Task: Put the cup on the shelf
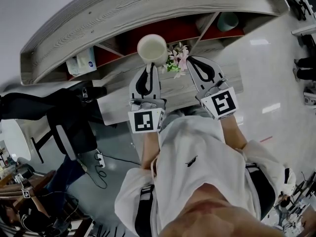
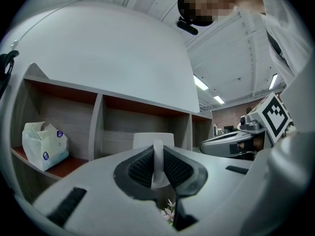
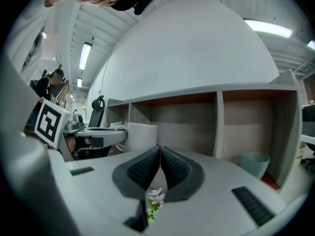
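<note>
- No wording can be read; the white packet (image 2: 44, 144) in the left compartment of the shelf (image 2: 98, 127) bears blue marks too small to make out; each gripper's cube shows a black square marker
- left gripper (image 2: 157, 163) clenched on the handle of the white cup (image 2: 153, 139), held before the shelf's middle compartment; only the head view shows the cup's open mouth
- right gripper (image 3: 160, 154) closed on nothing, before the shelf; its view shows a teal container (image 3: 251, 163) in the shelf's right compartment, which the left gripper view lacks

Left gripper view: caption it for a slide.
Left gripper pinching the white cup in front of the shelf.
</note>
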The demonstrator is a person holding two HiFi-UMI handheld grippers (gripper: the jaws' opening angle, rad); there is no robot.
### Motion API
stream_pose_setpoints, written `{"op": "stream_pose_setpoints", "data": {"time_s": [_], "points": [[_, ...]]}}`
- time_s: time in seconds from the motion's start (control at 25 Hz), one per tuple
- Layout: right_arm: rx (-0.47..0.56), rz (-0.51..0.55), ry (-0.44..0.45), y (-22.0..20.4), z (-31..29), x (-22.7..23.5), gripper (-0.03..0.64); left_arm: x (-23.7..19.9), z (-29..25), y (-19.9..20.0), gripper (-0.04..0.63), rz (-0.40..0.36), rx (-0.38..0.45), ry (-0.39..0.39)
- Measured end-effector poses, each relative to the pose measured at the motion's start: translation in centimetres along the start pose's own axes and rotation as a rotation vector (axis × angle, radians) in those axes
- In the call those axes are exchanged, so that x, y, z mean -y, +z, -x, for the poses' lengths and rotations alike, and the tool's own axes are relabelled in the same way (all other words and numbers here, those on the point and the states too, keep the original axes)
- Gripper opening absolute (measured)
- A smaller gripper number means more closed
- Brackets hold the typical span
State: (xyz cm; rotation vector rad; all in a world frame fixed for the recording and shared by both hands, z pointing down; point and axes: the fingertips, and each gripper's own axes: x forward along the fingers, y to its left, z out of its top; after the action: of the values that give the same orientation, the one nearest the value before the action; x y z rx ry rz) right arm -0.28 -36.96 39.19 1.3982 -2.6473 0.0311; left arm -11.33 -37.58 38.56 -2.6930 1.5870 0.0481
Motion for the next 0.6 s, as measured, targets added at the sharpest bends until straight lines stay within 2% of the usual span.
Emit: {"op": "stream_pose_setpoints", "data": {"time_s": [0.6], "points": [[-0.018,-0.006,-0.009,-0.7,-2.0,1.9,0.032,-1.1,-3.6,-2.3,0.049,0.009,-0.016,-0.006]]}}
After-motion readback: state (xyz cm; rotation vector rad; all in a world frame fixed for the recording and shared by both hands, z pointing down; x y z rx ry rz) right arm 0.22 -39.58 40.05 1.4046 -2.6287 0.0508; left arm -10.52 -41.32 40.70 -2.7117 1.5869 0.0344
